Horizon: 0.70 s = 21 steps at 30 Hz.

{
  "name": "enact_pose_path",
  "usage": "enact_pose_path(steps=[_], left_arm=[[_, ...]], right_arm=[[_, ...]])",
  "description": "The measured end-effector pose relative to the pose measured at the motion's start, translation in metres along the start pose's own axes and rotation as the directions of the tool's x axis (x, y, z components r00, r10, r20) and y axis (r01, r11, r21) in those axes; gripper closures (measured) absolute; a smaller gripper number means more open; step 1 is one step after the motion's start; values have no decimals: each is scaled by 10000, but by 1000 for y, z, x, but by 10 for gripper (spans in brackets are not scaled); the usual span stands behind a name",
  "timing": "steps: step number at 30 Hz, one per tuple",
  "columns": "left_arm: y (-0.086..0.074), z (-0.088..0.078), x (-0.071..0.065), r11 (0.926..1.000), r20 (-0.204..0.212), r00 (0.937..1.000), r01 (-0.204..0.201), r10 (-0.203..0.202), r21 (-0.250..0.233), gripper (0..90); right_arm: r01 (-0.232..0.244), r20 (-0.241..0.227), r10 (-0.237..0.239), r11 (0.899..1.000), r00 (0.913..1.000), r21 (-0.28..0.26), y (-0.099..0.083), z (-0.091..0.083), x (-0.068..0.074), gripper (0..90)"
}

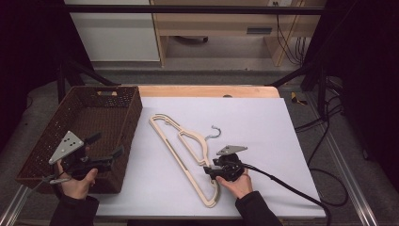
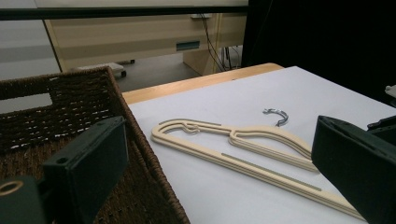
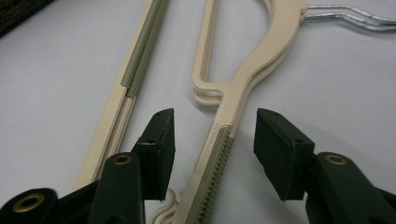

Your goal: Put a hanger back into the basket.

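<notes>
Two cream plastic hangers lie stacked on the white table top, their metal hooks pointing right. My right gripper is down at the near end of the stack. In the right gripper view its jaws stand on either side of one ribbed shoulder arm of the hangers, with a gap at each pad, so it is open. My left gripper is held over the near right rim of the wicker basket, open and with nothing between its jaws. Beyond them lie the hangers.
The brown wicker basket stands at the table's left, with nothing seen inside it. The white sheet covers a wooden table. The right gripper's cable trails off to the right. Black frame bars and floor cables surround the table.
</notes>
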<state>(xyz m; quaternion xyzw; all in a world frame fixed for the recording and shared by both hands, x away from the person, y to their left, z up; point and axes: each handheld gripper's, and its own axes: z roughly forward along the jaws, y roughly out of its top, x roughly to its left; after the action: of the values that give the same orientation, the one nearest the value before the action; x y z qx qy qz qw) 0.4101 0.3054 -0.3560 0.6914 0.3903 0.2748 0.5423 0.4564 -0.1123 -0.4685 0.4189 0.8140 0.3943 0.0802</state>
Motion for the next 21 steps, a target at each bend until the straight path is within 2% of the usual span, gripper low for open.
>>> enact_pose_path(steps=[2,6,11,14,15,18,20,21], left_arm=[[0,0,0,10000,3,10000,57,-57,-40,37],[0,0,0,10000,3,10000,58,-58,-42,40],[-1,2,0,10000,18,10000,58,-58,11,41],[-1,2,0,10000,33,10000,68,-68,10,42],[-1,2,0,10000,26,10000,62,-62,16,42],[-2,2,0,10000,25,10000,57,-57,36,43],[-2,2,0,10000,25,10000,73,-73,39,42],[-2,2,0,10000,21,10000,75,-75,44,43]], right_arm=[[-55,48,54,9999,10000,127,-1,2,0,538],[157,109,-159,9996,9998,229,-4,6,-2,613],[-118,60,115,9991,9999,418,-4,7,-1,686],[-414,109,410,9981,9991,452,-3,7,0,708],[-285,158,277,9982,9995,524,-3,7,-2,714],[-621,59,619,9965,9981,559,-2,5,-1,720],[-479,53,477,9974,9988,540,-2,5,-3,723],[-629,86,625,9964,9980,572,-1,4,-2,725]])
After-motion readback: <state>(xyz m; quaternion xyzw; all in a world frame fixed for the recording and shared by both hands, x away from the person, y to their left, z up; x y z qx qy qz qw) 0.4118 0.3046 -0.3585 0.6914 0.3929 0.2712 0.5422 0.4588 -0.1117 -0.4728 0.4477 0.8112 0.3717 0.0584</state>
